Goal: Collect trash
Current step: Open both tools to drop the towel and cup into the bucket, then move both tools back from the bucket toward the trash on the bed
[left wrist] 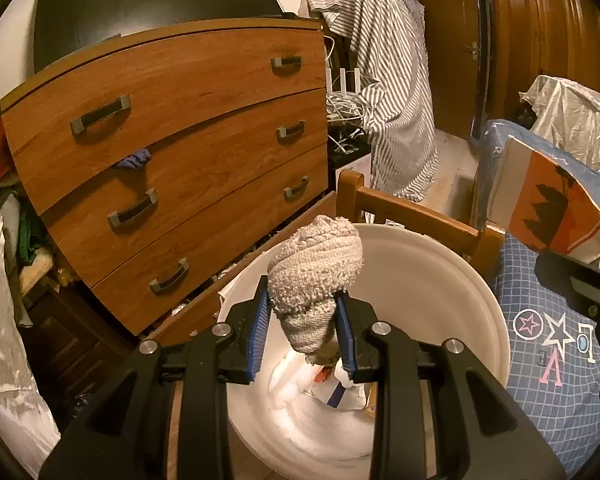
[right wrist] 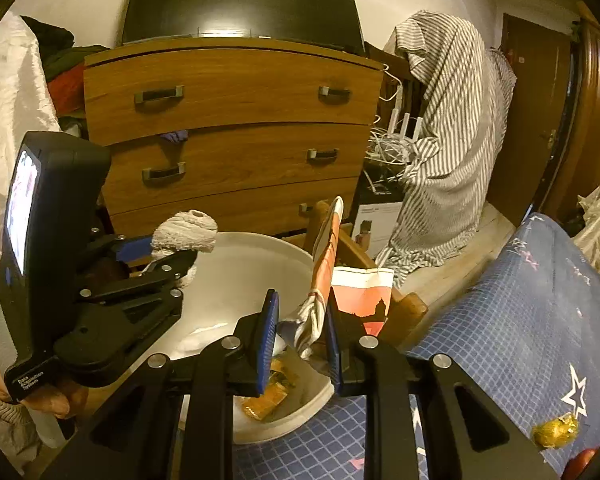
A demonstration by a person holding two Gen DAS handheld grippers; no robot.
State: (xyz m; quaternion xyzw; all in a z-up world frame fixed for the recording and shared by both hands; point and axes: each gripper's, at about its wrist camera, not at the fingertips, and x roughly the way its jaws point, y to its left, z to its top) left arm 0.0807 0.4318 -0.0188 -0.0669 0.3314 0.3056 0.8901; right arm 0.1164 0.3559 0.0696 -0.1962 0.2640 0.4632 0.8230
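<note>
Left wrist view: left tongs clamping upright rolled sock; right tongs pinching upright bag.

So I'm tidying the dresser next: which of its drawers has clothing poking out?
The second drawer from the top of the dresser: a bit of blue cloth sticks out along its upper edge, left of centre. The others show none.

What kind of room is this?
Likely a cluttered bedroom: a wooden chest of drawers, a bed with a blue checked cover, and striped cloth draped over furniture beside a door.
</note>
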